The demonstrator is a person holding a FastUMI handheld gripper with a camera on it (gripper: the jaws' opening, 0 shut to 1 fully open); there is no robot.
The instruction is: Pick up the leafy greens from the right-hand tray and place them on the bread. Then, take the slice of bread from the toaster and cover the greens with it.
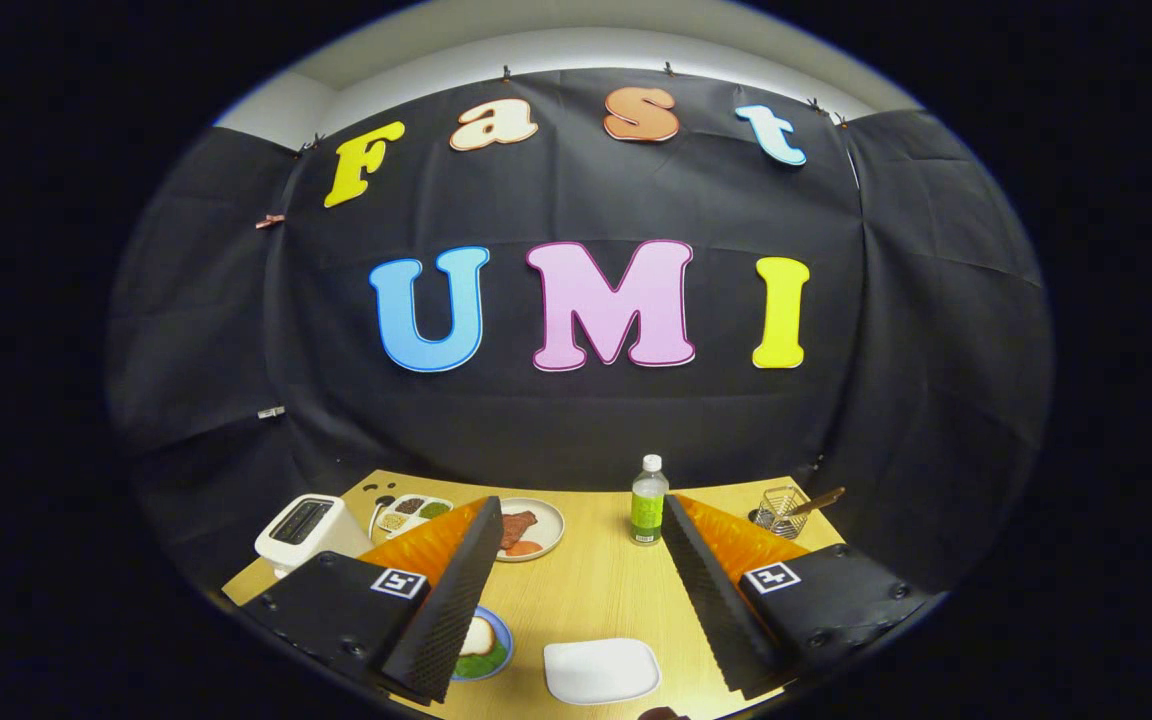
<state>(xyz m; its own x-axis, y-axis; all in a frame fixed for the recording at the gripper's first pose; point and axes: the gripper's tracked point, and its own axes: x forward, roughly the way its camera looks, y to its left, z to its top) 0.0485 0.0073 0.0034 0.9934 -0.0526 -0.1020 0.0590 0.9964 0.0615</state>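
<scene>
**Greens and bread low on the counter, gripper held high and spread**

Greens point(481, 664) sit on a blue-rimmed plate point(504, 632) close under my left finger, with a pale piece of bread point(477, 636) touching them on the far side; the finger hides part of the plate, so I cannot tell whether the leaves lie on the bread or only against it. My gripper point(583, 585) has its fingers wide apart with nothing between them, and it looks out across the counter point(596, 585) from well above. I read that as a survey pose: open and raised so I can see the whole layout and drop onto either target.

Beyond the left finger stands the toaster point(308, 530), white, at the counter's left edge. Its slot looks dark and I cannot make out a slice in it from here. If the covering slice is the next job, I judge the reach goes left and forward.

A white square plate point(601, 670), bare, lies nearest me between the fingers. Farther out are a divided tray point(414, 513) of seeds and green bits, a round plate point(531, 528) with brown and orange food, a green-labelled bottle point(649, 502) standing upright, and a wire basket point(781, 510) with a wooden-handled tool. The tray and round plate stand close by the toaster, so I would watch them when swinging that way; the bottle is well off to the right.
</scene>
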